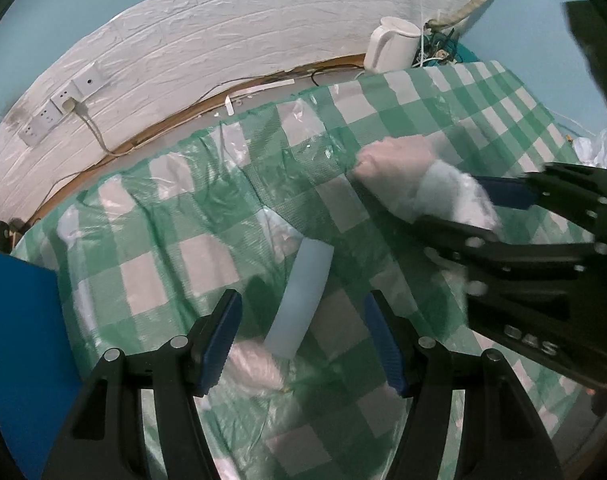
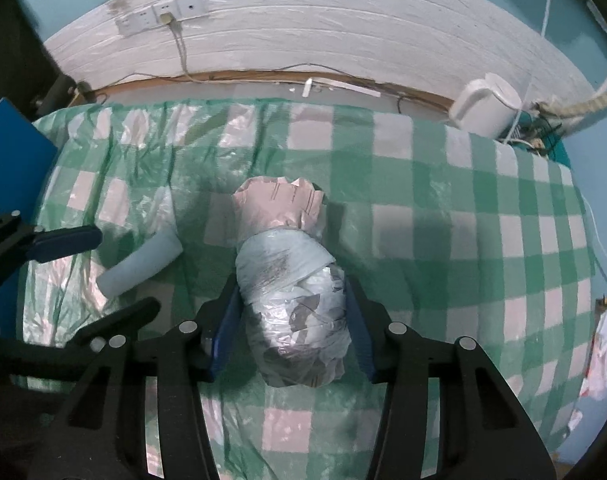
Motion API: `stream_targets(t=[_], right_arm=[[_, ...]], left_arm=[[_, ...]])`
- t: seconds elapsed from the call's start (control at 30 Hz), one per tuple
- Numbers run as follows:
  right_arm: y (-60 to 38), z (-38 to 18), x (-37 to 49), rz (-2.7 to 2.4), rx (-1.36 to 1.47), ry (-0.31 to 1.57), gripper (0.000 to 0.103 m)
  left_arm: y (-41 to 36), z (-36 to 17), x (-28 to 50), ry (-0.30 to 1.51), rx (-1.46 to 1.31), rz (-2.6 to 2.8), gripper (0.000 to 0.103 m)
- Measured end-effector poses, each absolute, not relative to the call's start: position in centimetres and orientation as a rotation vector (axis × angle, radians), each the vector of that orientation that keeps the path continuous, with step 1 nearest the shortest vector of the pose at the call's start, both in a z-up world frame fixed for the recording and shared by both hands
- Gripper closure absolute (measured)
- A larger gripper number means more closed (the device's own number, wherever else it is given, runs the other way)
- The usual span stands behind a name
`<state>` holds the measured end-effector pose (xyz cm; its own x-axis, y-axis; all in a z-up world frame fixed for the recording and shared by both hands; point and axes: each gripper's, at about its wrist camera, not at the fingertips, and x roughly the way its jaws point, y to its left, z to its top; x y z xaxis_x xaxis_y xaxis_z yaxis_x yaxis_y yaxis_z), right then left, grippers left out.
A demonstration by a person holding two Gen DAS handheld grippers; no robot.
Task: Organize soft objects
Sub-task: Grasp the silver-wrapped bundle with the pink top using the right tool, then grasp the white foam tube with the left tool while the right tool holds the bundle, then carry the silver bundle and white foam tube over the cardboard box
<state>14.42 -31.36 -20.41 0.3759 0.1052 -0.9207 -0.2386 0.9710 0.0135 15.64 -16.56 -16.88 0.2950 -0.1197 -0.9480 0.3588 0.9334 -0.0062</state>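
A soft bundle wrapped in clear and pink plastic (image 2: 293, 280) sits between the blue pads of my right gripper (image 2: 291, 316), which is shut on it above the green checked cloth (image 2: 463, 240). In the left wrist view the same bundle (image 1: 407, 176) shows at the right, held by the right gripper (image 1: 443, 204). A pale blue foam strip (image 1: 303, 300) lies on the cloth just ahead of my open, empty left gripper (image 1: 303, 340). The strip (image 2: 143, 260) and the left gripper (image 2: 111, 268) also show at the left of the right wrist view.
A white kettle (image 2: 487, 104) stands at the table's back right by tangled cords. A white panelled wall with sockets (image 2: 163, 16) runs behind. A blue box (image 2: 11, 152) sits at the left edge. Crumpled plastic (image 2: 603, 344) lies at the far right.
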Motion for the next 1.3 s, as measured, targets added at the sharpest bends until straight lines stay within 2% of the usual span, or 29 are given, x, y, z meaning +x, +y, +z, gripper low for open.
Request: stream_targets(t=[0.13, 0.27, 0.3, 0.4, 1.3], right_arm=[[-32.3, -20.2, 14.0, 0.207, -0.108, 1.171, 0.054], [-32.6, -19.9, 13.5, 0.203, -0.096, 1.169, 0.054], [-32.7, -19.8, 13.3, 0.202, -0.092, 1.169, 0.054], [-32.6, -19.5, 13.0, 0.201, -0.086, 1.164, 0.054], [-29.1, -11.6, 7.3, 0.258, -0.078, 1.100, 0.055]], left_arm=[[-16.5, -17.9, 16.1, 1.258, 0.194, -0.296, 0.040], [-16.8, -17.7, 15.9, 1.226, 0.232, -0.293, 0.077], [-16.8, -17.7, 15.9, 1.223, 0.244, -0.286, 0.082], [-16.6, -17.5, 15.7, 1.229, 0.220, -0.295, 0.089], [-12.2, -8.9, 9.2, 1.119, 0.188, -0.268, 0.091]])
